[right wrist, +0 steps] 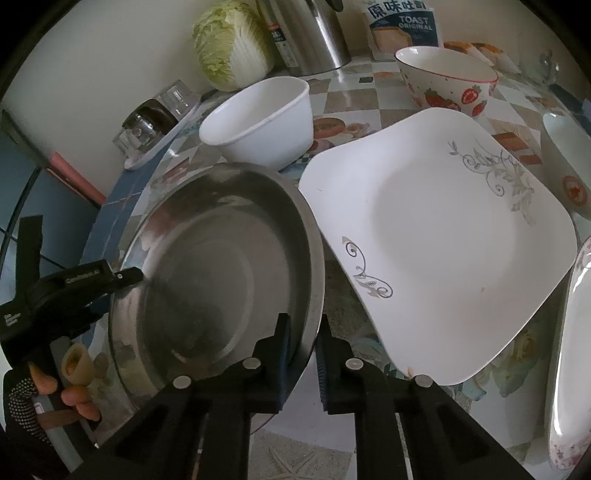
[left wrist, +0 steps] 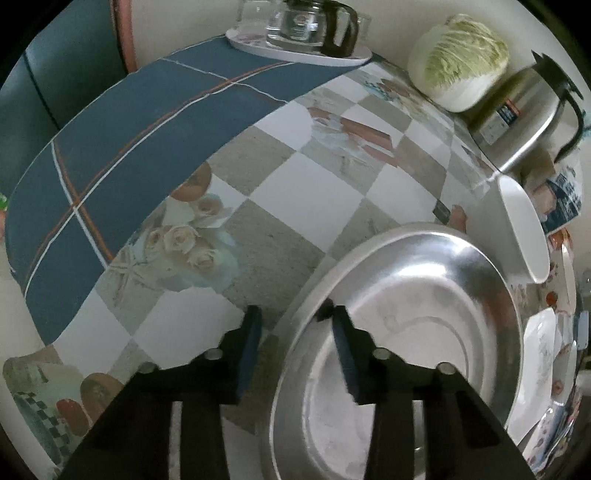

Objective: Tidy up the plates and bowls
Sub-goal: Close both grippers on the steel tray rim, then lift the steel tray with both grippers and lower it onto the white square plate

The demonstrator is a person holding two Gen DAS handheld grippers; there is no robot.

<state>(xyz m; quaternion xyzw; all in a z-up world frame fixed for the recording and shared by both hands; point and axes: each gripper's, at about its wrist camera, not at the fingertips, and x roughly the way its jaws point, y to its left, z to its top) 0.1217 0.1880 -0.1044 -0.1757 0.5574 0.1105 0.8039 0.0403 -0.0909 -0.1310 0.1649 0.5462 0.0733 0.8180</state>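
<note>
The steel basin (right wrist: pixel 221 266) is round, shallow and wide-rimmed, with a dull grey floor ringed by a faint circular step and bright reflections along its sloping wall. It sits mouth up on the desk (left wrist: pixel 295 192), near the edge where the blue checked border runs; being round, it has no long axis to speak of, and whether it lies fully flat or slightly tipped cannot be told.

The right gripper (right wrist: pixel 303 354) straddles the near rim, one finger inside the basin and one outside, the two drawn close and pinching the rim. The left gripper (left wrist: pixel 295 325) straddles the rim on the opposite side, again one finger in and one out; its fingers stand part-way closed, and whether the pads actually press the metal cannot be told. In the right wrist view a hand (right wrist: pixel 74 391) shows beneath that gripper's body.

Just beside the basin, to its right, lies a white square plate (right wrist: pixel 443 236) with grey scroll decoration at two corners. Behind the basin stands a plain white bowl (right wrist: pixel 262 122). Farther back are a strawberry-patterned bowl (right wrist: pixel 447 79), a napa cabbage (right wrist: pixel 229 44), a steel kettle (right wrist: pixel 306 33) and a toast bag (right wrist: pixel 402 26). A glass jug (left wrist: pixel 306 26) rests on a small tray (left wrist: pixel 295 55) at the desk's far edge.
</note>
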